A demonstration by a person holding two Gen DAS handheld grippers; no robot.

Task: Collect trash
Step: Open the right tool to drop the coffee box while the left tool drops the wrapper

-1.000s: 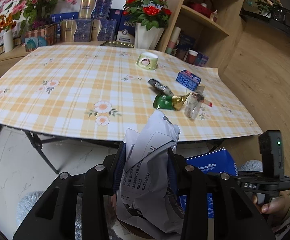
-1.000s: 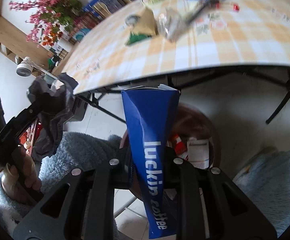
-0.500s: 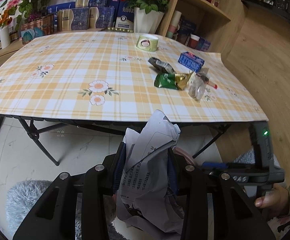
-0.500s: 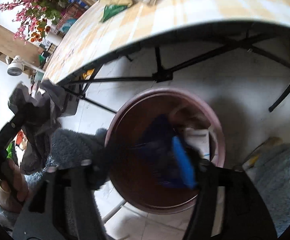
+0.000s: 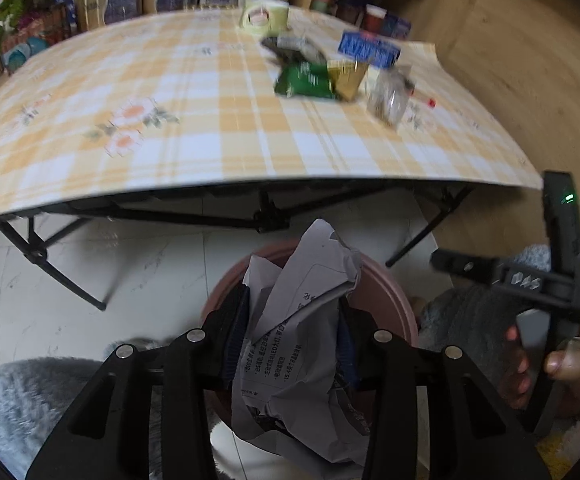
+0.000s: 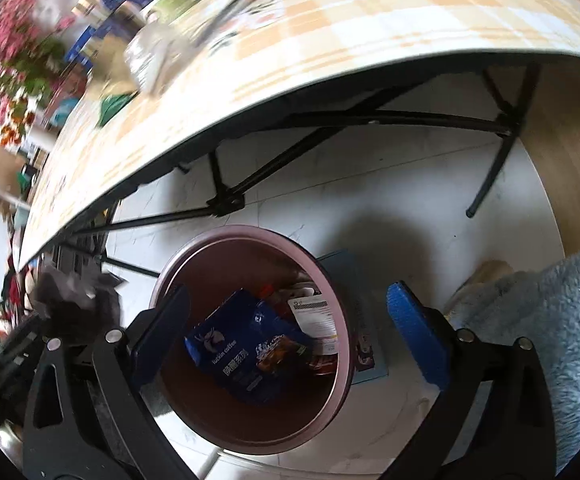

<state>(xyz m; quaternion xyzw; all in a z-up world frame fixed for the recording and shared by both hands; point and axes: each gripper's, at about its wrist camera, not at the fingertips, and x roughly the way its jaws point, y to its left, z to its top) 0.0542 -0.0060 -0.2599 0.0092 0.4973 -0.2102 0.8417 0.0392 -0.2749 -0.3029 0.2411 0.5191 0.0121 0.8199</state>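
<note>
Between the pads of your left tongs [image 5: 292, 332] sits the crumpled grey wrapper [image 5: 302, 320], clamped on both sides, its top poking up past the fingertips and its lower end hanging down toward the handle. Just beyond and below those tongs is the round pink bin [image 5: 386, 292], so the wrapper hangs over its near rim. Your left tongs point steeply down at the floor in front of the table [image 5: 209, 128].

Your right tongs [image 6: 285, 336] stand wide apart, having just been opening, with nothing between the pads. Directly below that gap is the mouth of the bin [image 6: 249, 236], and in it lies the blue coffee bag [image 6: 229, 348], on top of other wrappers and a white label. These tongs also tilt steeply down. From the left camera, your right hand [image 5: 546, 372] grips the handle off to the right, fingers wrapped round it, beside a fluffy blue sleeve [image 6: 570, 320].

Farther ahead of both tongs, up on the checked table, more litter waits: a green packet [image 5: 306, 80], a gold packet [image 5: 346, 78], a clear wrapper [image 5: 388, 98] and a small blue box [image 5: 368, 48].
</note>
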